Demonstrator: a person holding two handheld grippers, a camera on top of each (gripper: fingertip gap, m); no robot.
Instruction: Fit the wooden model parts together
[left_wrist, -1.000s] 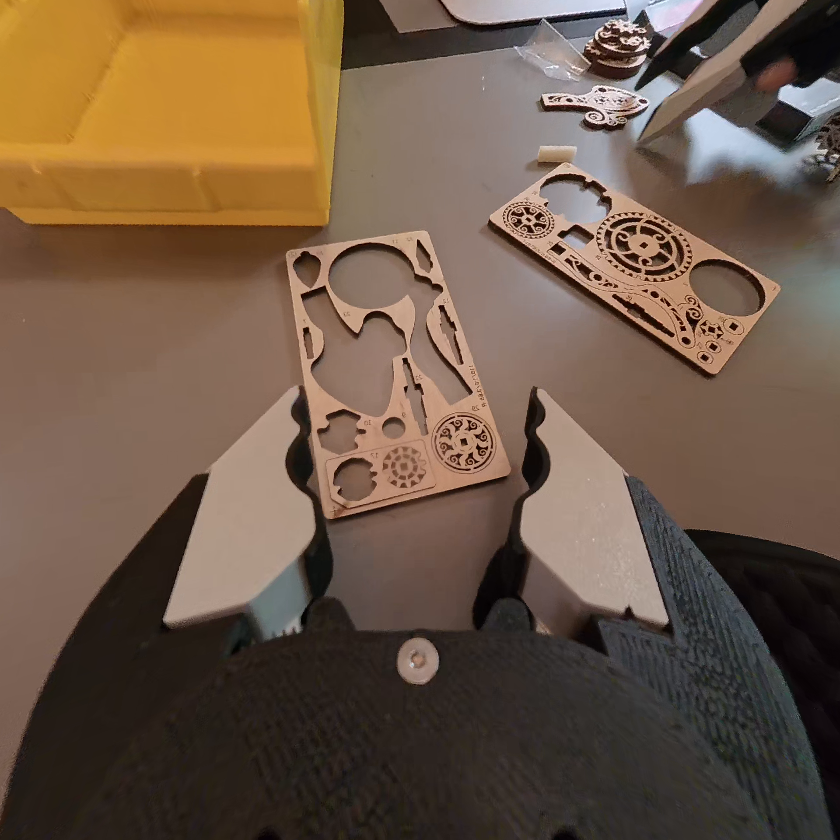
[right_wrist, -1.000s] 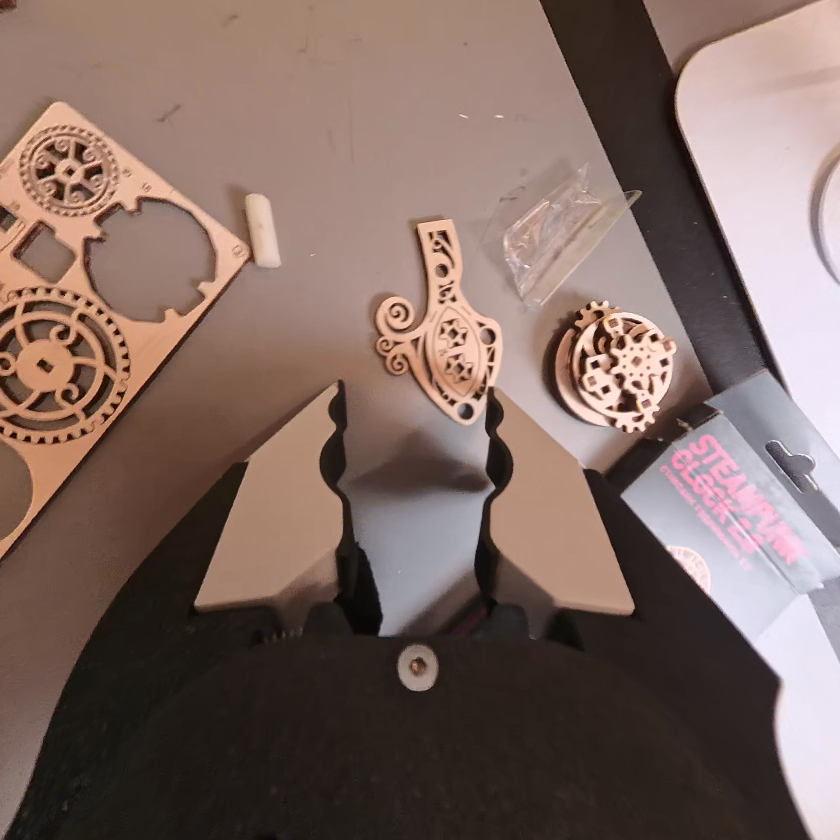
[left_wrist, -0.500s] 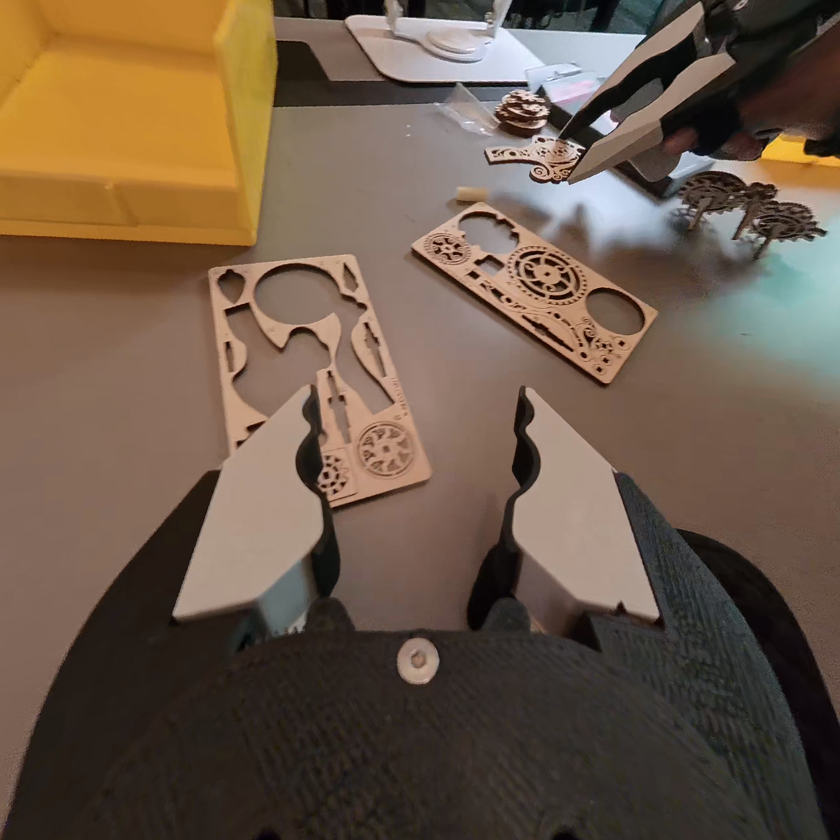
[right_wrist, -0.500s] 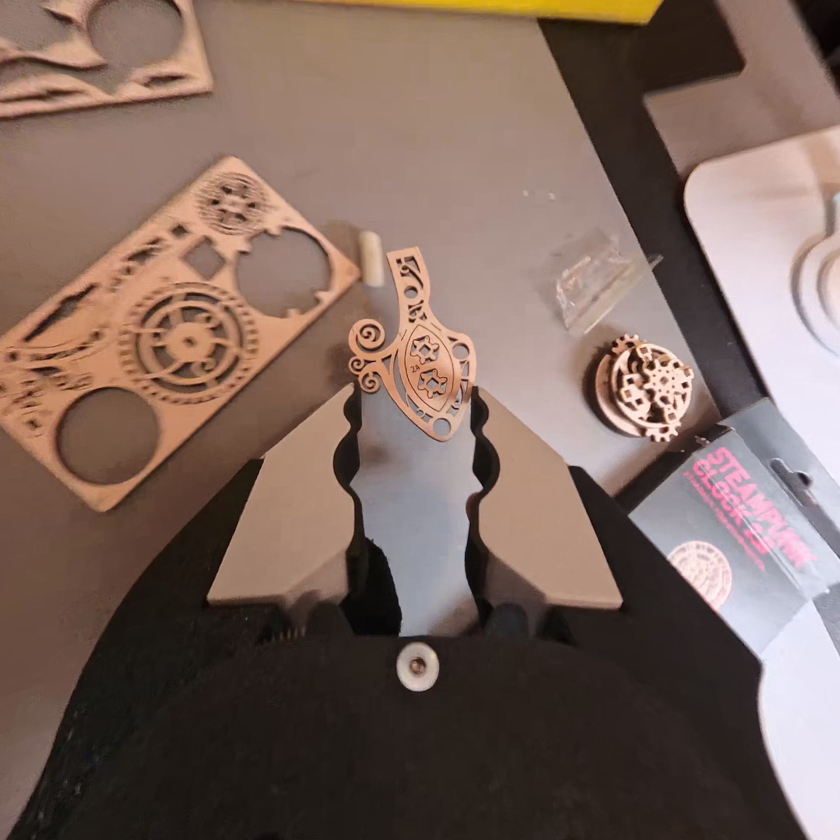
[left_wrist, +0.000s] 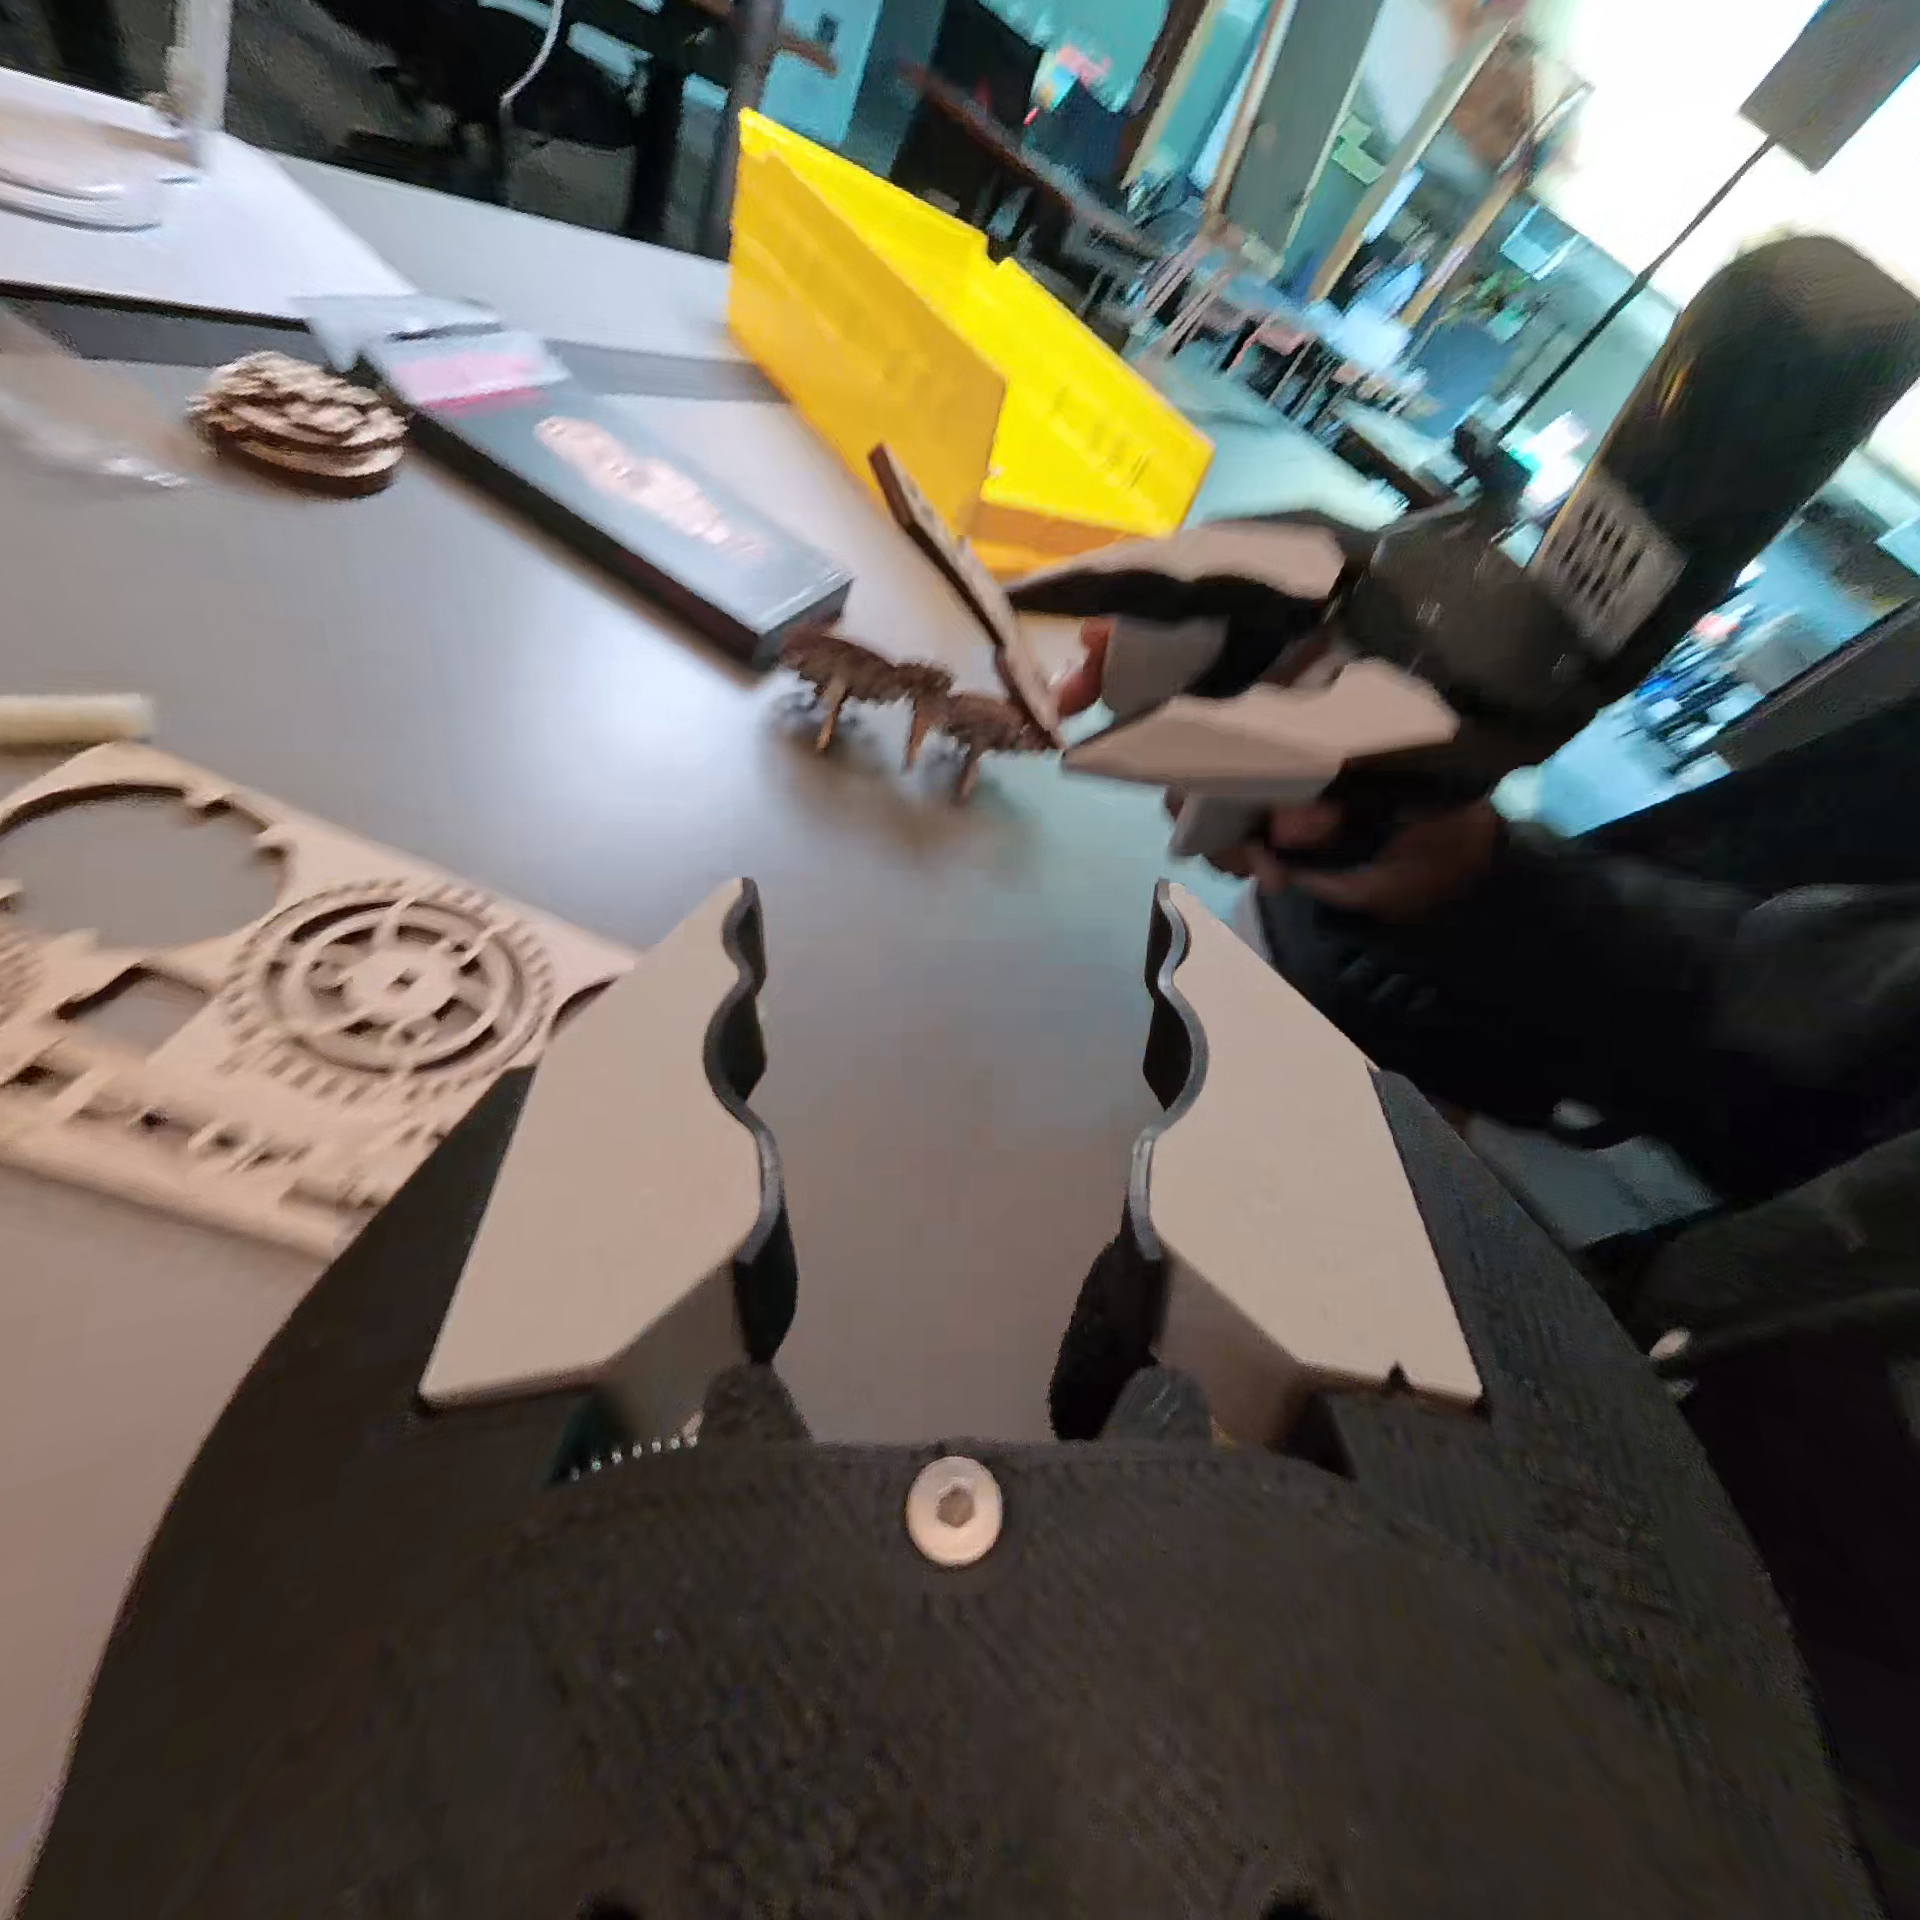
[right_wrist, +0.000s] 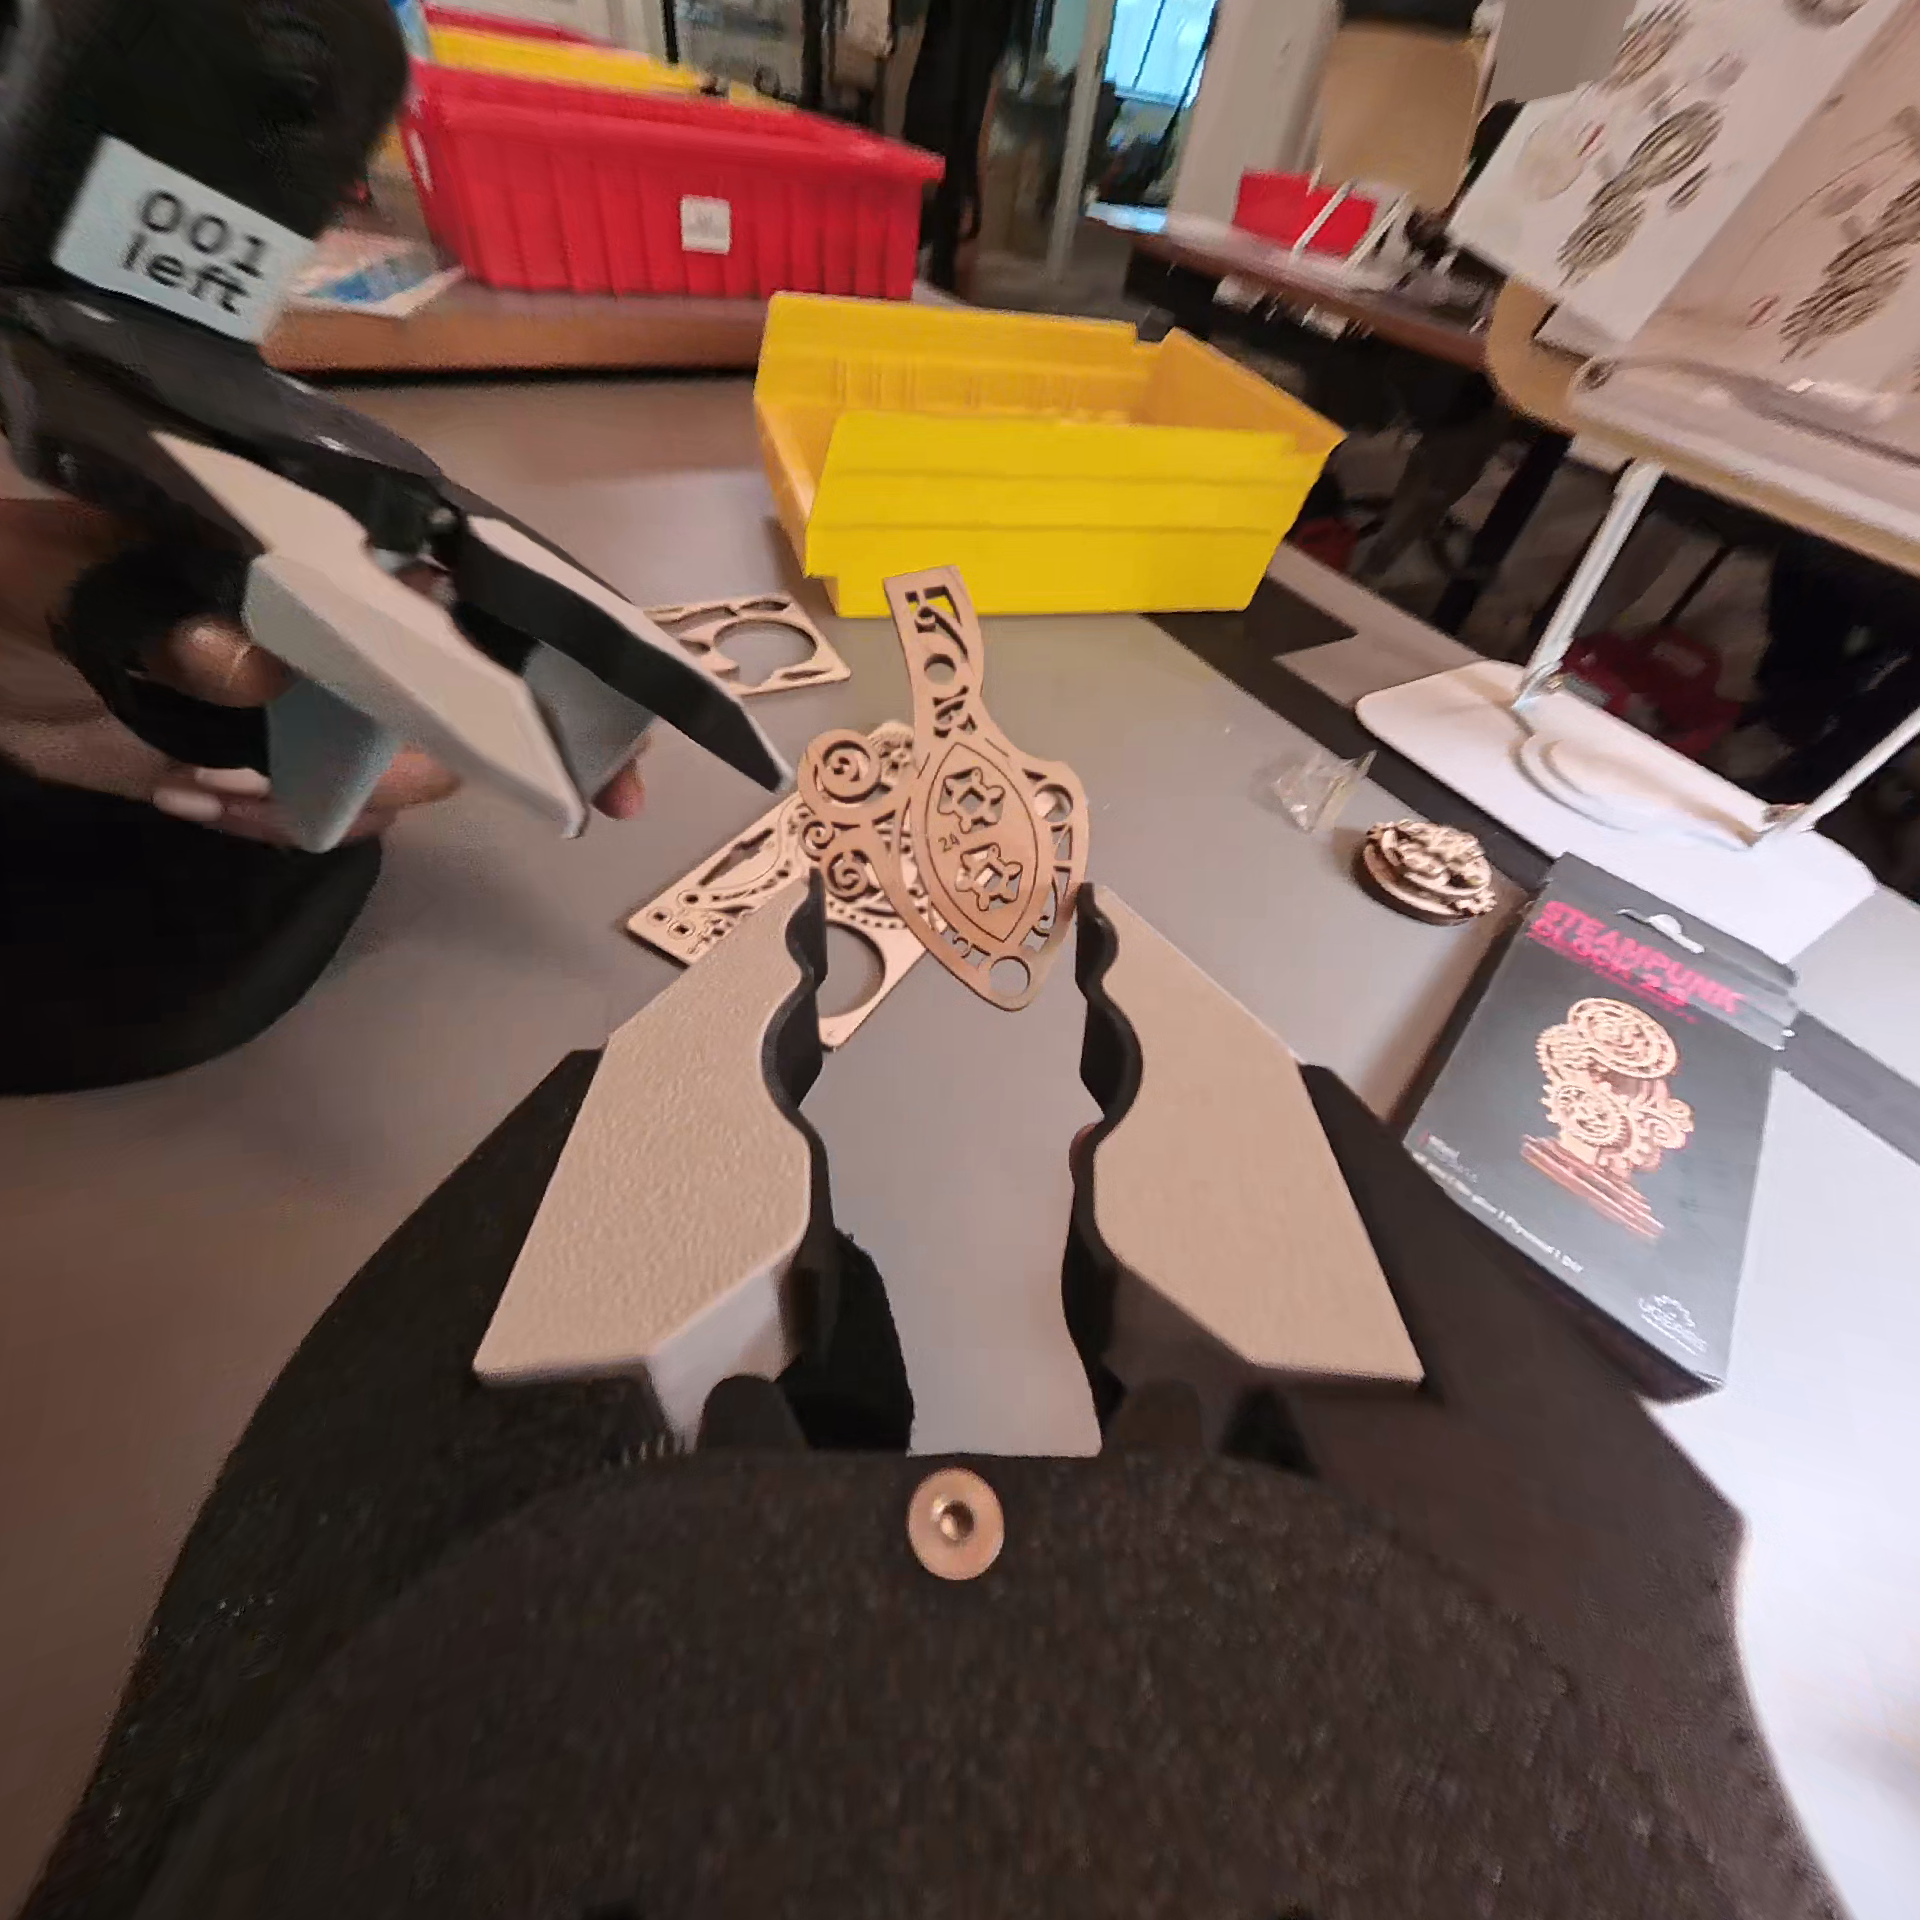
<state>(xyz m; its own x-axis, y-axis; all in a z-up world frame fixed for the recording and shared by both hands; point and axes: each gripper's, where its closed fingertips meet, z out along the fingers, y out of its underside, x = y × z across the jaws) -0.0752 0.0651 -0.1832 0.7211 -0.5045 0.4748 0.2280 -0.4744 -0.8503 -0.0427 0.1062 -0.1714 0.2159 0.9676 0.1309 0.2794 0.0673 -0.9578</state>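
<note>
My right gripper (right_wrist: 951, 899) is shut on a flat ornate wooden part (right_wrist: 966, 821) and holds it upright above the table by its edges. In the left wrist view the same part (left_wrist: 940, 545) shows edge-on in the right gripper (left_wrist: 1044, 675), just above a small gear assembly (left_wrist: 904, 696) standing on pegs. My left gripper (left_wrist: 956, 904) is open and empty, low over the table and pointed toward the right gripper. It also shows in the right wrist view (right_wrist: 675, 800), left of the held part and apart from it.
A punched wooden sheet (left_wrist: 312, 987) lies left of my left gripper. A second sheet (right_wrist: 748, 644) lies before a yellow bin (right_wrist: 1039, 468). A stacked gear piece (right_wrist: 1429, 868), a black package (right_wrist: 1600, 1122), a clear plastic bag (right_wrist: 1320, 779) and a white stand base (right_wrist: 1455, 727) sit right.
My right gripper closed on the ornate part, lifted it off the table and tipped it upright. My left gripper swung right, away from the sheets and toward the right gripper, staying open.
</note>
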